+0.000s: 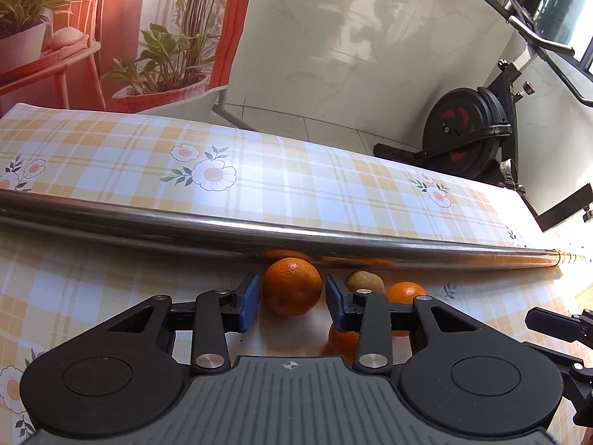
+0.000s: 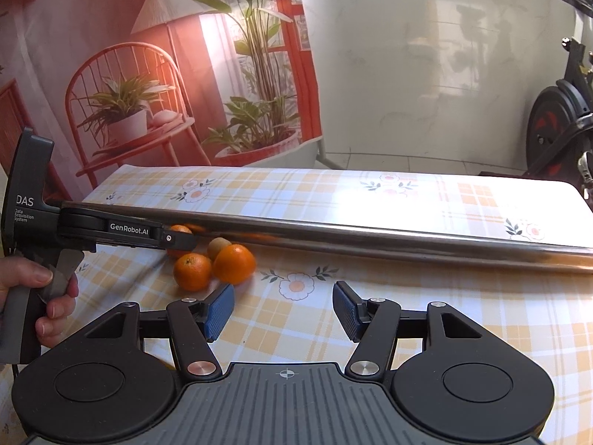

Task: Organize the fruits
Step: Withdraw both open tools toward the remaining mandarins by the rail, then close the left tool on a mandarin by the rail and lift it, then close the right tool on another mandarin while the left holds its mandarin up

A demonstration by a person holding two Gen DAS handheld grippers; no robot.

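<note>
In the left wrist view, my left gripper (image 1: pixel 292 280) is open, with a large orange (image 1: pixel 292 291) sitting on the tablecloth between its blue pads; a sliver of gap shows on each side. A brown kiwi (image 1: pixel 365 281) and a second orange (image 1: pixel 406 292) lie just right of it. A third orange (image 1: pixel 343 341) is partly hidden under the right finger. The right wrist view shows my right gripper (image 2: pixel 283 309) open and empty over the cloth, to the right of the fruit: two oranges (image 2: pixel 192 271) (image 2: pixel 234 263), the kiwi (image 2: pixel 218 246), and an orange (image 2: pixel 178 230) behind the left gripper (image 2: pixel 181 239).
A long shiny metal bar (image 1: pixel 296 237) lies across the table just behind the fruit. The plaid flowered tablecloth (image 2: pixel 407 315) covers the table. A hand (image 2: pixel 48 296) holds the left gripper's handle. An exercise bike (image 1: pixel 467 133) stands beyond the table's far right.
</note>
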